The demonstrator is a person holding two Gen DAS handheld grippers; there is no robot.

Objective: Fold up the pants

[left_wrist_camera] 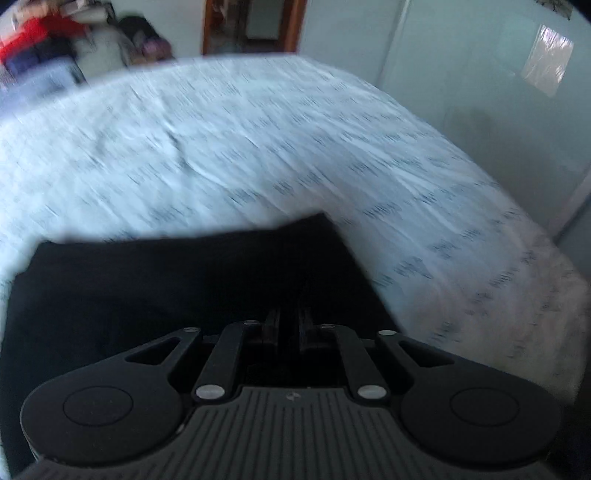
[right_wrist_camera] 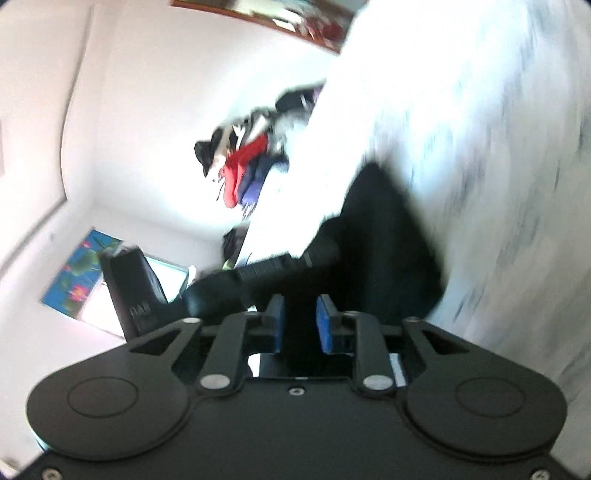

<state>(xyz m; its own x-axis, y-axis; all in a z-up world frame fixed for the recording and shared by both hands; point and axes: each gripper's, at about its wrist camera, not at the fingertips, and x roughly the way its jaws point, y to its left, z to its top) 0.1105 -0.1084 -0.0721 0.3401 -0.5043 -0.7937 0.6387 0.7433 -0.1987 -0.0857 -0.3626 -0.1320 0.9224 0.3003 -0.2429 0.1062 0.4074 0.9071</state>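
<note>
The black pants [left_wrist_camera: 177, 288] lie on a bed [left_wrist_camera: 258, 140] under a white sheet with a dark print, and they fill the lower left of the left wrist view. My left gripper [left_wrist_camera: 290, 321] sits low over them with its fingers close together. A ridge of black cloth runs up from between them, so it looks shut on the pants. The right wrist view is rolled sideways and blurred. There the pants [right_wrist_camera: 388, 229] are a dark heap on the bed [right_wrist_camera: 480, 147]. My right gripper [right_wrist_camera: 301, 310] has its blue pads [right_wrist_camera: 327, 325] apart and not pressing on cloth.
A pile of red, blue and dark clothes [left_wrist_camera: 33, 44] [right_wrist_camera: 243, 173] lies past the bed's far side. A wooden door frame [left_wrist_camera: 255, 26] and pale walls [left_wrist_camera: 480, 92] stand behind. A black ribbed bar [right_wrist_camera: 266, 271] crosses just ahead of the right gripper. A flowered picture [right_wrist_camera: 77, 273] hangs on a wall.
</note>
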